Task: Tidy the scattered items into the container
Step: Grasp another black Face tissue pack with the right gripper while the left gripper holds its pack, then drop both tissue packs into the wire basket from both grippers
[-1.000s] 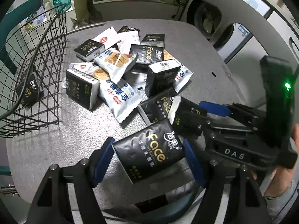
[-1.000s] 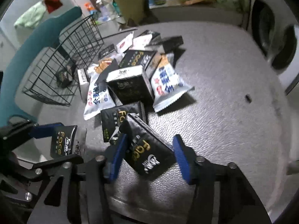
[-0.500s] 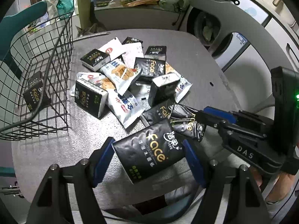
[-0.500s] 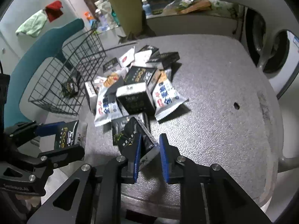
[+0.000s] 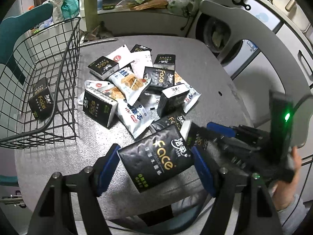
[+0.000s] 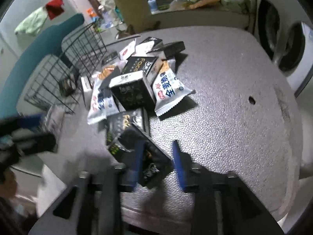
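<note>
At the bottom centre of the left wrist view, the left gripper (image 5: 156, 162) pinches a black "Face" tissue pack (image 5: 156, 158) between its blue pads, one pad pressed against each short side, the pack held above the grey bench (image 5: 58, 156). To its right in the same frame, the right gripper (image 5: 203, 131) reaches in from the lower right, held by a hand (image 5: 287, 184) in a grey sleeve. In the right wrist view that gripper's jaws are opening, with a second black tissue pack (image 6: 150, 156) between the blue pads at the lower centre; the picture is blurred there, and I cannot tell whether the pads press on it. In the middle of the bench lies the heap of scattered items (image 5: 135, 86): more black tissue packs mixed with white and blue snack packets, overlapping each other. The wire basket (image 5: 64, 82) stands at the left of the frame, just beside the heap, with one black tissue pack (image 5: 40, 99) leaning inside it. A teal chair back (image 5: 21, 27) shows at the upper left behind the basket.
</note>
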Action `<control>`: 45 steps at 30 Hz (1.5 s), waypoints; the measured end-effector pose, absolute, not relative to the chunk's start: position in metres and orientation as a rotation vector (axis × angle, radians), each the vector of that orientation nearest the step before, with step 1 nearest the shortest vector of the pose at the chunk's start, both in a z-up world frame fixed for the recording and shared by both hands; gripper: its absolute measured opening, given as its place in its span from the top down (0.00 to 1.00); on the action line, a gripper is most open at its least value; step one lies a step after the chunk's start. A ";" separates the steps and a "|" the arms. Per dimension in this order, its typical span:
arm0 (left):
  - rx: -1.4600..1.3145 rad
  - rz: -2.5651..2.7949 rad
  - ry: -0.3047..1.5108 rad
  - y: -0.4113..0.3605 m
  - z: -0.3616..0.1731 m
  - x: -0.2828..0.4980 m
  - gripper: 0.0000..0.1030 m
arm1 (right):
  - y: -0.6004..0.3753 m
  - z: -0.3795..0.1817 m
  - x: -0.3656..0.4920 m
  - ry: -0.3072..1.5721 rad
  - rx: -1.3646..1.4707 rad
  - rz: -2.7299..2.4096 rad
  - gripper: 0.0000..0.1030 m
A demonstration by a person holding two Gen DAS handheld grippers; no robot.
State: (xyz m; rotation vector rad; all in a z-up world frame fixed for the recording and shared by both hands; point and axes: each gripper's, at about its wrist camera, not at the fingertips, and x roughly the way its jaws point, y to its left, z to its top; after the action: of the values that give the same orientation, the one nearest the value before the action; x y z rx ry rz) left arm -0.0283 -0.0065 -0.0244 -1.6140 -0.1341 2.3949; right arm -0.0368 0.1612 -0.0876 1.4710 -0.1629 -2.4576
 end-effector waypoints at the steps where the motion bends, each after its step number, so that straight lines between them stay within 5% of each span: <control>1: -1.615 2.394 -0.134 -0.007 -0.025 -0.028 0.25 | 0.158 -0.087 -0.035 -0.120 1.450 -2.468 0.41; 4: -1.620 2.389 -0.135 -0.007 -0.026 -0.029 0.25 | 0.141 -0.083 -0.029 0.039 1.379 -2.454 0.25; 9: -1.624 2.386 -0.135 -0.009 -0.028 -0.030 0.25 | 0.120 -0.100 -0.027 0.209 1.405 -2.379 0.24; 10: -1.627 2.384 -0.134 -0.009 -0.029 -0.030 0.25 | 0.120 -0.103 -0.028 0.202 1.402 -2.373 0.26; 11: -1.629 2.383 -0.133 -0.009 -0.030 -0.030 0.25 | 0.121 -0.104 -0.028 0.186 1.403 -2.370 0.42; 14: -1.630 2.380 -0.134 -0.010 -0.030 -0.030 0.25 | 0.130 -0.100 -0.029 0.126 1.407 -2.394 0.51; 25: -1.510 2.448 -0.166 -0.025 0.011 -0.032 0.25 | 0.119 -0.045 -0.034 0.023 1.302 -2.403 0.53; 34: -1.466 2.773 -0.444 -0.142 0.050 -0.059 0.25 | 0.070 0.034 -0.107 -0.172 1.129 -2.401 0.54; 45: -1.695 2.872 -0.570 -0.215 0.016 -0.096 0.25 | -0.064 0.007 -0.187 -0.058 1.233 -2.234 0.54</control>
State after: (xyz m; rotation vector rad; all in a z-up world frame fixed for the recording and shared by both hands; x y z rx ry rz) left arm -0.0958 -0.2146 0.0165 -1.6952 -0.5696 2.8724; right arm -0.1865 -0.0642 0.0066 1.2334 -0.0580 -2.2344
